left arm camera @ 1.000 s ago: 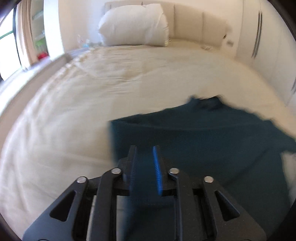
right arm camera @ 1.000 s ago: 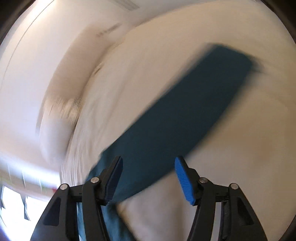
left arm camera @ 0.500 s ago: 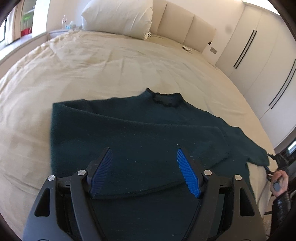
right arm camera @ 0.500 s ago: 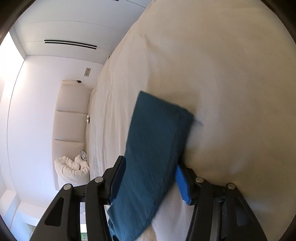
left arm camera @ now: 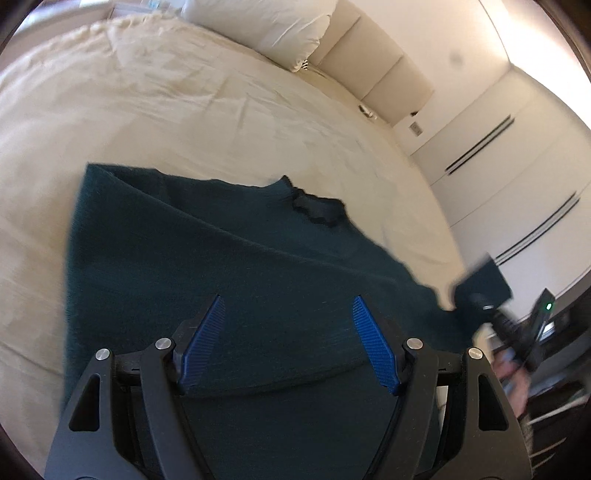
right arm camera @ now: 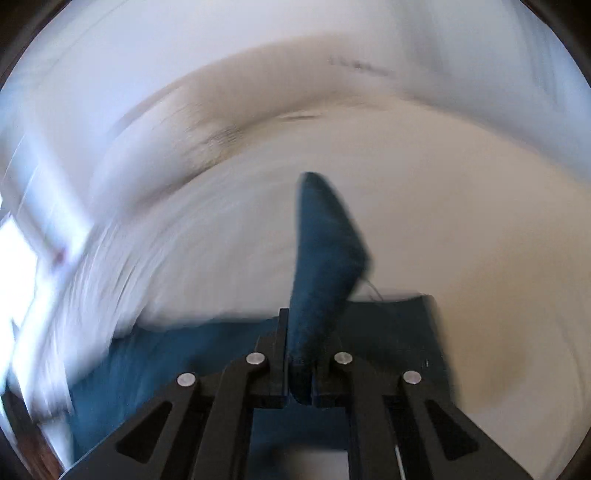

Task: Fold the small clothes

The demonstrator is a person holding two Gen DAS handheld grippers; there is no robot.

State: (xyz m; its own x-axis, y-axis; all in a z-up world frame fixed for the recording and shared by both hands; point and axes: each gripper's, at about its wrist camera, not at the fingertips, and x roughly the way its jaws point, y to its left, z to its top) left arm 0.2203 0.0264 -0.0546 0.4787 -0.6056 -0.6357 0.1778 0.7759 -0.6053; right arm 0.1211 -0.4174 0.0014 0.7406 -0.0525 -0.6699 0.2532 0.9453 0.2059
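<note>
Lying flat on the cream bed (left arm camera: 184,110), the dark teal sweater (left arm camera: 221,277) has its collar toward the pillow (left arm camera: 266,26). Left gripper (left arm camera: 288,343) hovers above it, jaws wide, nothing between them. Right gripper (right arm camera: 301,354) is clamped on the sleeve (right arm camera: 321,251) (blurry view, probably lifted off the bed).

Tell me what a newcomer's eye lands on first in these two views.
The dark teal knitted sweater spread flat across the cream bedsheet dominates the left wrist view, with the open left gripper hovering over its lower part. In the blurred right wrist view, the right gripper is shut on the sweater's sleeve, lifting it off the bed.
</note>
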